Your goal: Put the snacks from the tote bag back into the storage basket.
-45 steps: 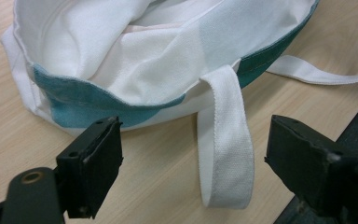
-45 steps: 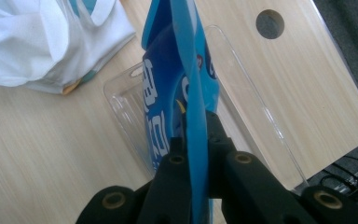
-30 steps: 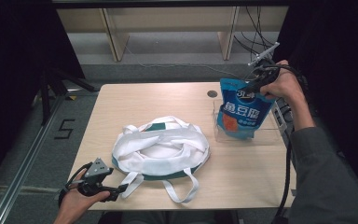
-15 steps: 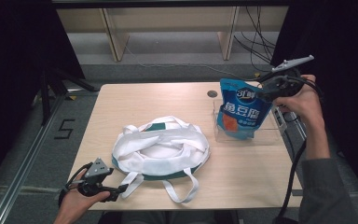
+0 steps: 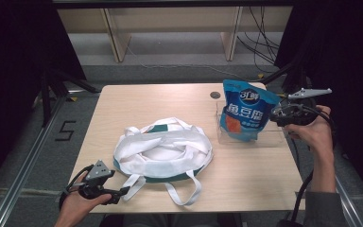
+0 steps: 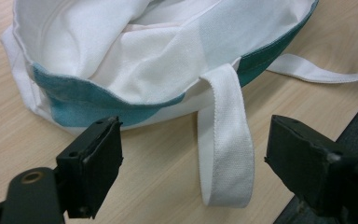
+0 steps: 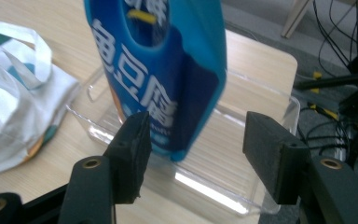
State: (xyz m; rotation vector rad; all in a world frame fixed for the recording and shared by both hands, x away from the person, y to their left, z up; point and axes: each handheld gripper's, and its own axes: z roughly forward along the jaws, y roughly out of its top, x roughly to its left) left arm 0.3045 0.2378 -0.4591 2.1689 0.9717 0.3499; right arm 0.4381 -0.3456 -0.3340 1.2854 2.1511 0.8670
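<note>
Our right gripper (image 7: 191, 154) jaws are spread, the blue snack pouch (image 5: 245, 111) upright just left of them. Left gripper (image 6: 193, 163) is spread too, straddling the tote bag (image 5: 163, 151) strap (image 6: 226, 154).

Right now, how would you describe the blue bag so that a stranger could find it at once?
Look at the wooden table, then at its far right side, where a clear plastic tray sits. The blue bag stands upright in that tray. It is the only glossy blue thing; the white cloth bag lies flat beside it.

Even light (pouch perhaps motion-blurred)
</note>
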